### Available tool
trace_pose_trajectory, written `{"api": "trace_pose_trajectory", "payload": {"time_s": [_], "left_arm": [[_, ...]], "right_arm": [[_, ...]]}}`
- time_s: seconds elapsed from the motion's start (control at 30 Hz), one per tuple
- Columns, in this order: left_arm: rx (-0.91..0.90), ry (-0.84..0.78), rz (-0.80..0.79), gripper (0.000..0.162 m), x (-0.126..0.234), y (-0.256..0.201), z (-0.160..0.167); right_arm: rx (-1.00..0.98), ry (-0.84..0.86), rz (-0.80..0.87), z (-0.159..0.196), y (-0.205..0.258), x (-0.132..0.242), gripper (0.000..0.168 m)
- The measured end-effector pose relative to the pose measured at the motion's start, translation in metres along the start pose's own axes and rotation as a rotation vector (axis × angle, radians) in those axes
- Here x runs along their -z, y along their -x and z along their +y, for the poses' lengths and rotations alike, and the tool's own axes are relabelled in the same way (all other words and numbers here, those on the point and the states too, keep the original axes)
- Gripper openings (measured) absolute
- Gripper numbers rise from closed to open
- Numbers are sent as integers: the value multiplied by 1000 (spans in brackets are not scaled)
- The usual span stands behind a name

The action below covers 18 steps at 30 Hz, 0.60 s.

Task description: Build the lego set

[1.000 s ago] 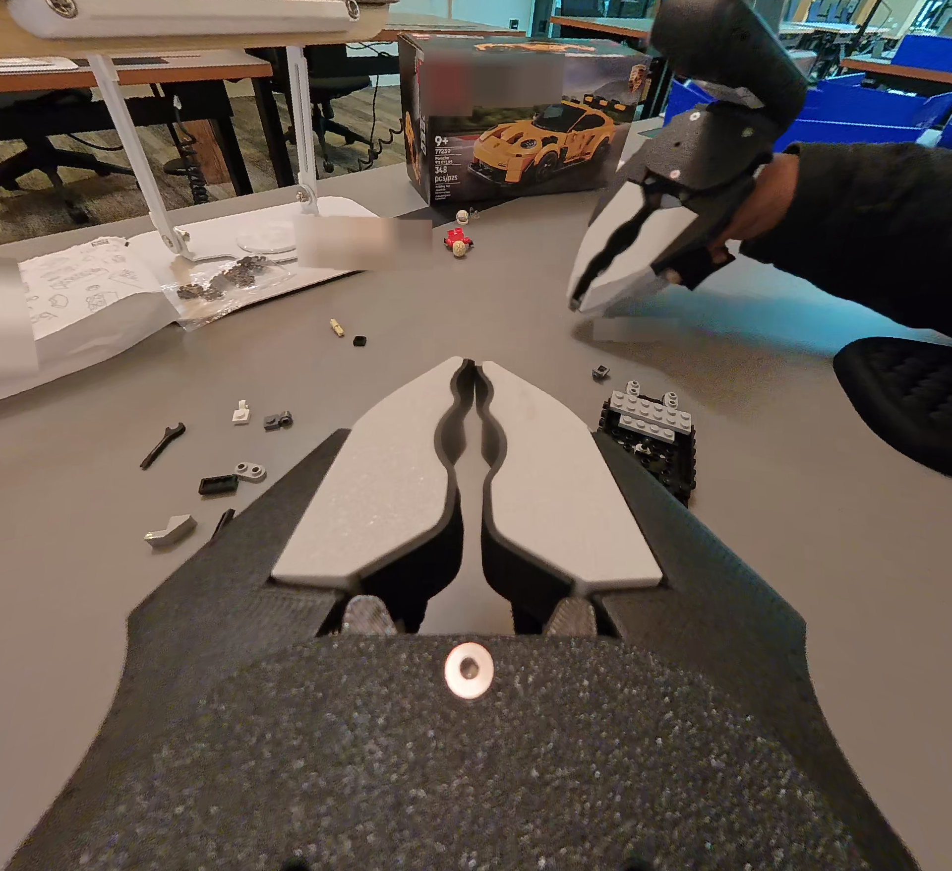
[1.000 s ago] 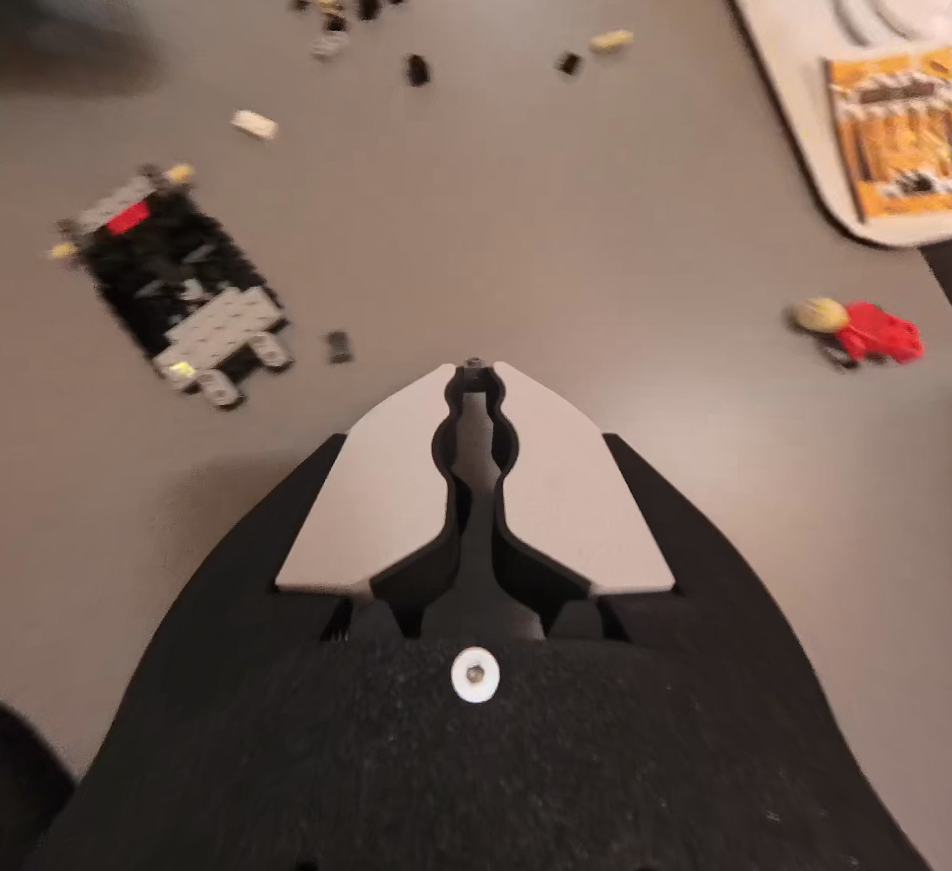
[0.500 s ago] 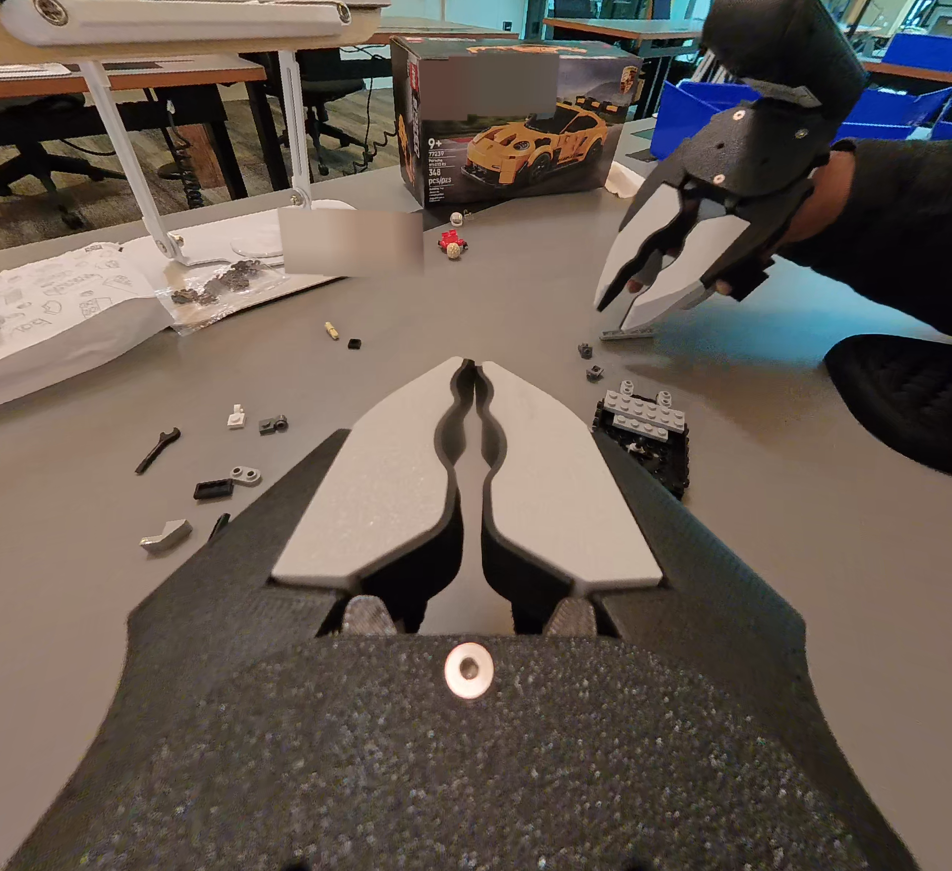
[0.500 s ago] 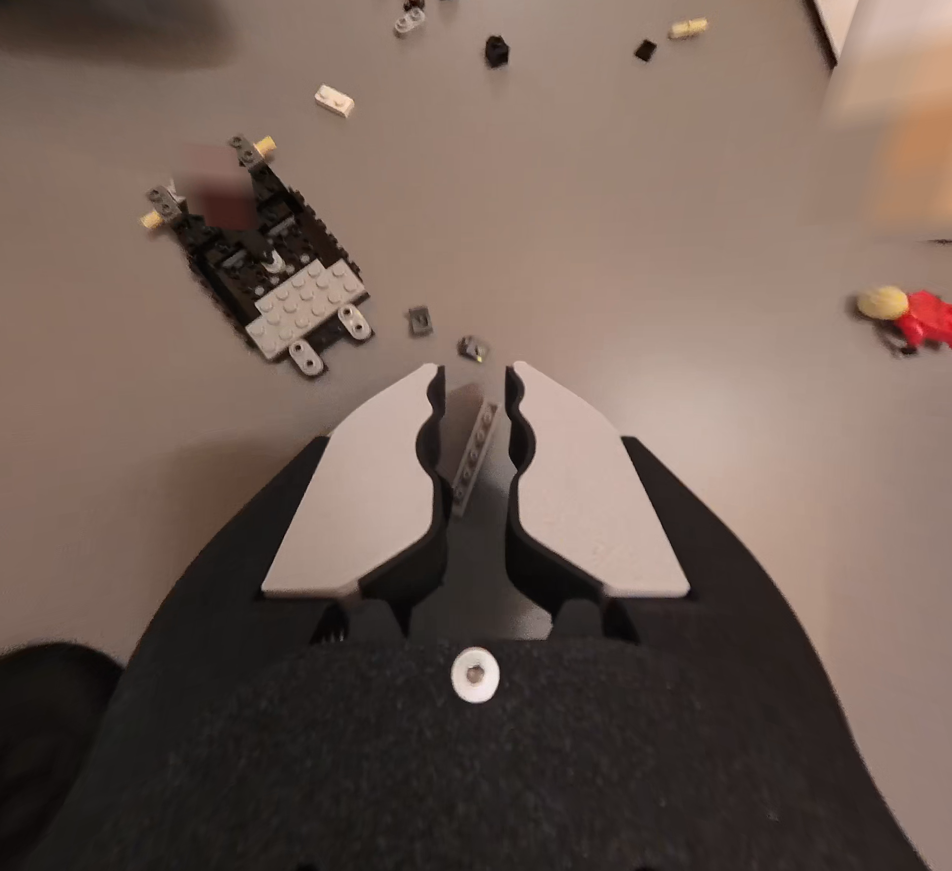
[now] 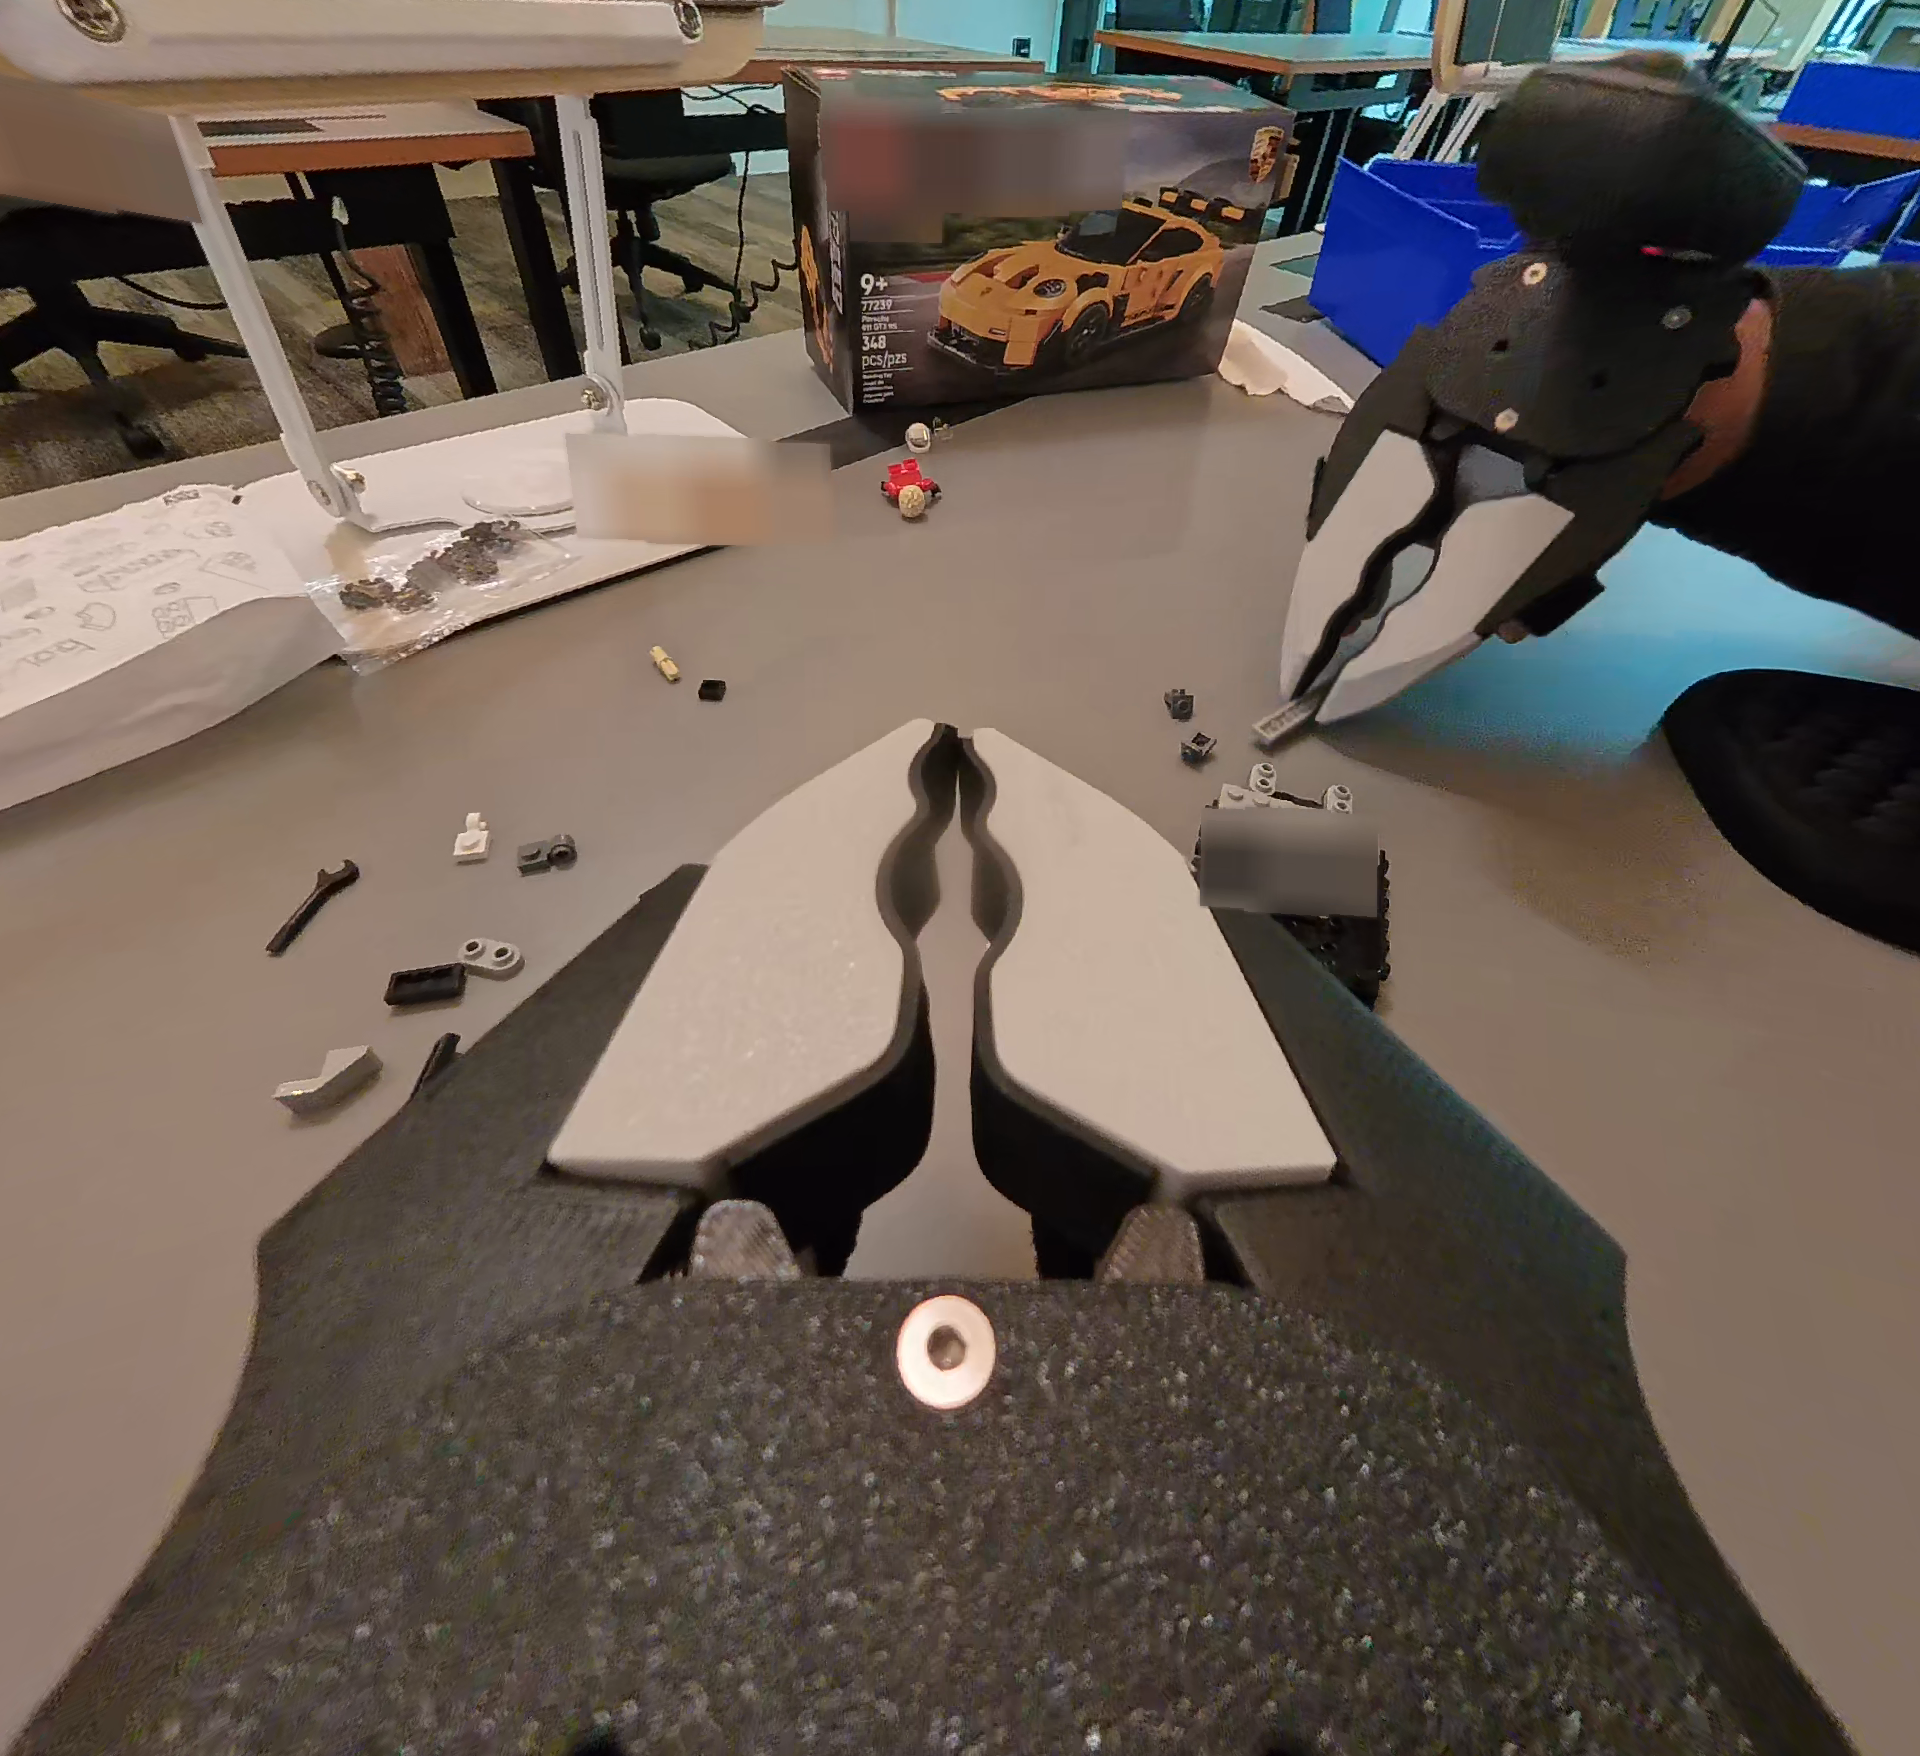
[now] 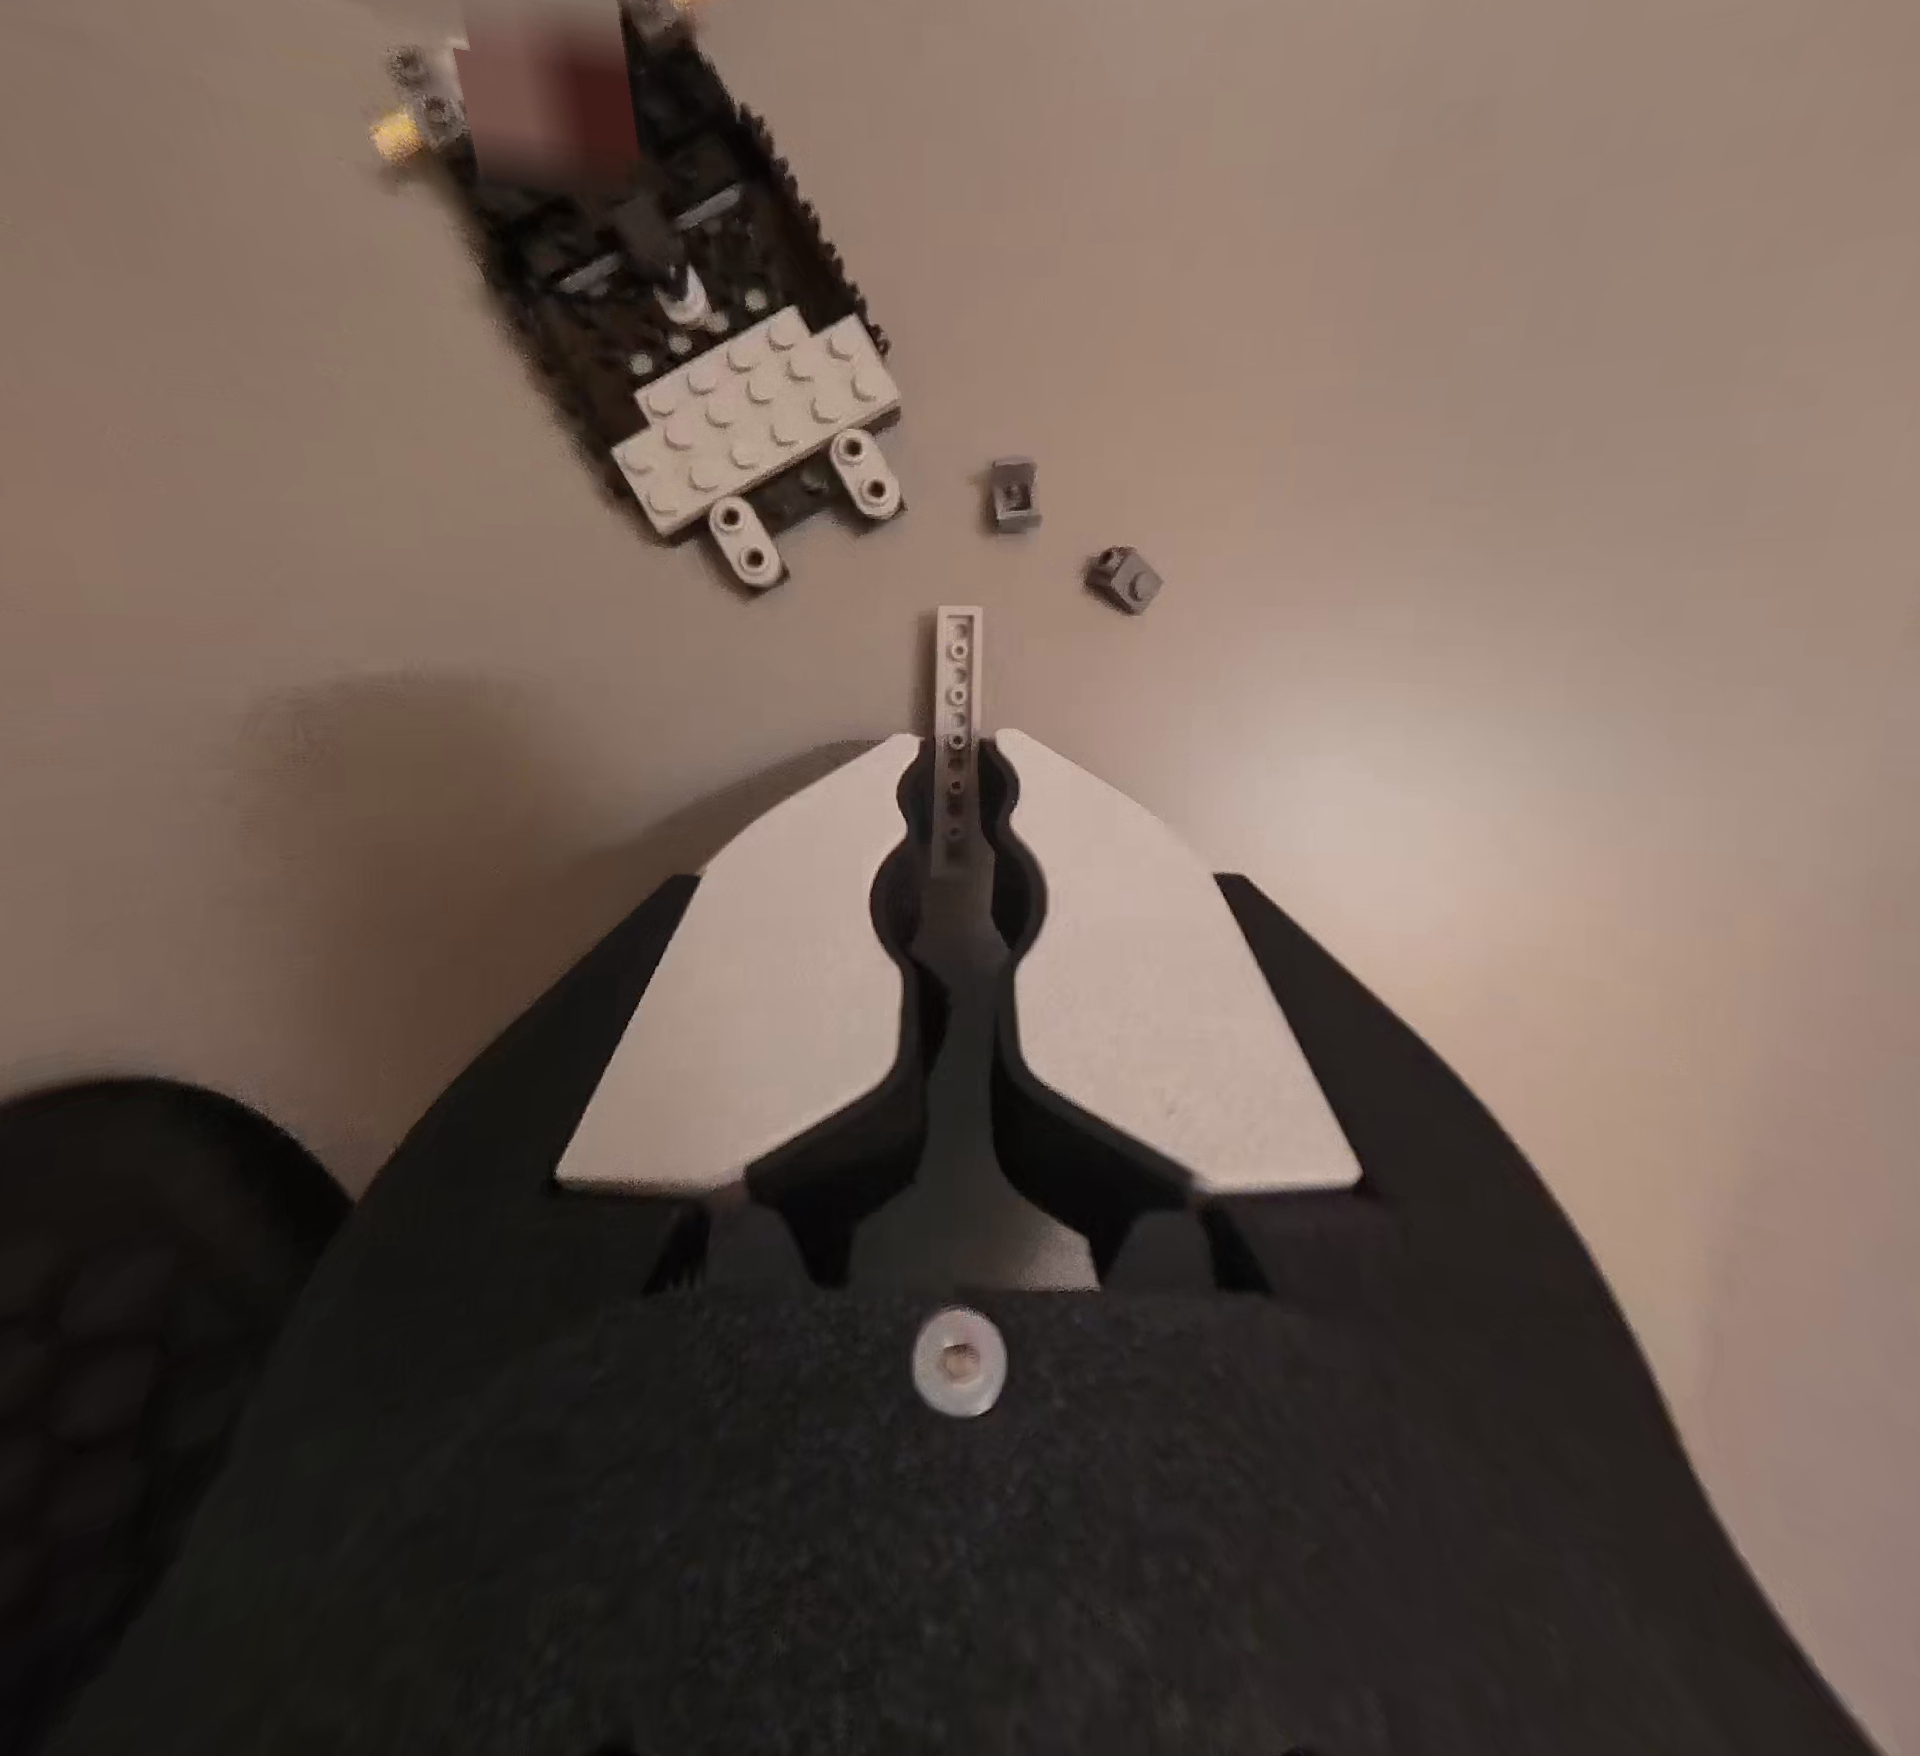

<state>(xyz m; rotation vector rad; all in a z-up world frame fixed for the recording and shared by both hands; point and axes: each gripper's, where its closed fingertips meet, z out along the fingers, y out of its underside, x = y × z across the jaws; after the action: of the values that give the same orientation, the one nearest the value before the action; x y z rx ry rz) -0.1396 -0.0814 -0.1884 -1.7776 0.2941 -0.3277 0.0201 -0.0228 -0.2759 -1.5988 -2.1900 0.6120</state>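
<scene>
A partly built black chassis with a light grey plate point(image 6: 727, 376) lies on the grey table; it also shows in the left wrist view point(image 5: 1340, 948), half hidden behind my left finger. My right gripper point(image 6: 958, 748) is shut on a long thin grey plate point(image 6: 958, 678) that sticks out past the tips, low at the table, just short of the chassis. In the left wrist view the right gripper point(image 5: 1304, 707) points down with the plate point(image 5: 1283, 722) at its tips. My left gripper point(image 5: 951, 735) is shut and empty, left of the chassis.
Two small dark grey pieces point(image 6: 1013, 494) point(image 6: 1122, 581) lie beside the held plate. Several loose pieces point(image 5: 436, 974) lie at the left. A set box point(image 5: 1039, 252), a red minifigure point(image 5: 911, 488), a parts bag point(image 5: 436, 563), a paper sheet point(image 5: 125, 605) and a white stand point(image 5: 343, 480) stand behind. A black cushion point(image 5: 1808, 792) is at the right. There is about 20 cm between the tips of the two grippers.
My right gripper came down, opened around the long grey plate on the table, then closed on it. My left gripper has stayed shut and almost still.
</scene>
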Motion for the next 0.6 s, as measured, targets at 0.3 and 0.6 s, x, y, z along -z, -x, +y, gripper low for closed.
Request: {"api": "trace_pose_trajectory", "payload": {"time_s": [0.3,0.6], "left_arm": [[13,-5,-3,0,0,1,-2],[-21,-38,-31,0,7,4,-12]], "right_arm": [[127,-121,-10,-85,-1,-5,20],[330,-46,-243,-133,13,-79,15]]}}
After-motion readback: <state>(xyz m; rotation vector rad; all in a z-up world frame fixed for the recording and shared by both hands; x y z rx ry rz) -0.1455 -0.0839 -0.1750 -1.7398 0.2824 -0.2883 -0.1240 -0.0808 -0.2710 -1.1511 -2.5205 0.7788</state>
